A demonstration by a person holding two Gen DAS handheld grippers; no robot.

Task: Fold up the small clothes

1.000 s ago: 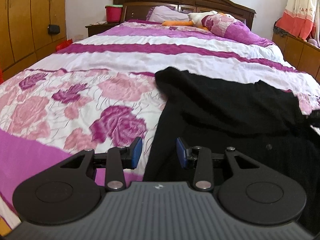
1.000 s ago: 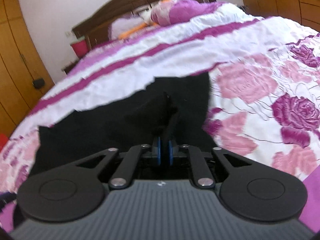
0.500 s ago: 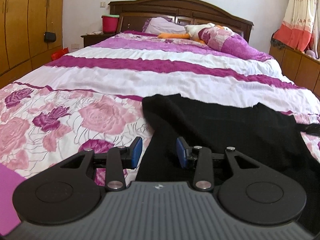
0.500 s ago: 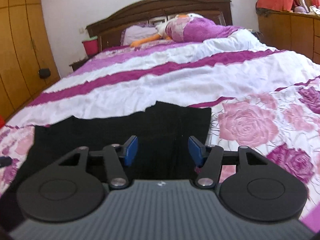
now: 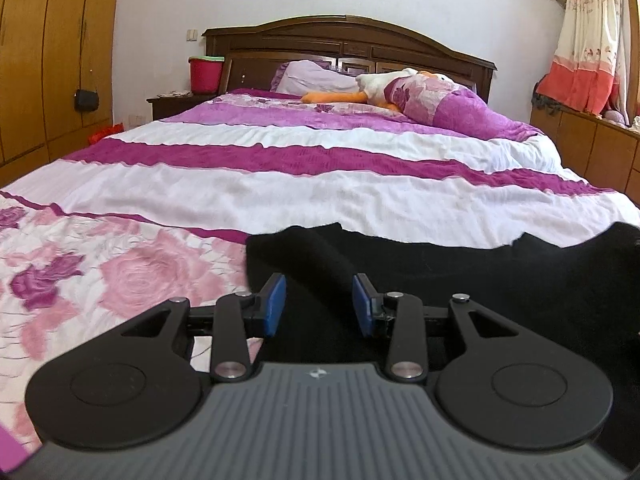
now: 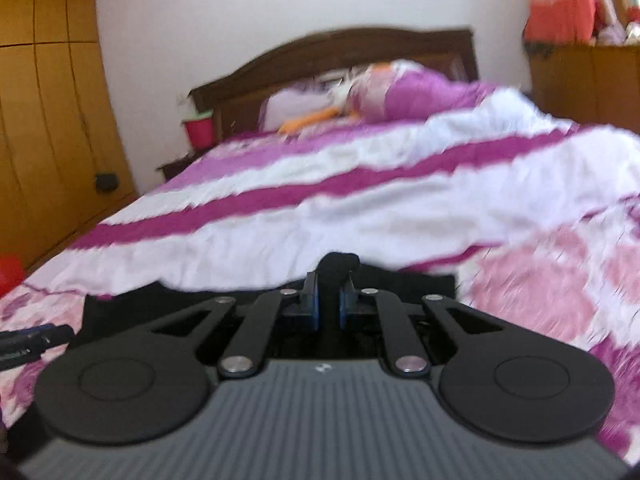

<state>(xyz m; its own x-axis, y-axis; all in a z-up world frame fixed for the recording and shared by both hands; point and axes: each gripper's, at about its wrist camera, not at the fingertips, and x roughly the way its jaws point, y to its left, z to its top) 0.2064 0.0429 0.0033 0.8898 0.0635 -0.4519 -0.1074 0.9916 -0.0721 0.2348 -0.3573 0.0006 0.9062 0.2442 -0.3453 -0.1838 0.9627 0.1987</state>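
Pinching a bunched fold of the black garment (image 6: pixel 338 266) in my right gripper (image 6: pixel 328 306), which just closed on it. Left gripper (image 5: pixel 319 304) hangs partly open over its left end, empty. The garment's long axis runs across the bed (image 5: pixel 320 184), near the foot edge.

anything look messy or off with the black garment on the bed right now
Nothing damaged or spilled. The black garment isn't flat yet: the right gripper, whose jaws have just been closing, pinches up a bunched fold, and a ridge of cloth lies between the open left gripper pads on the bedspread.
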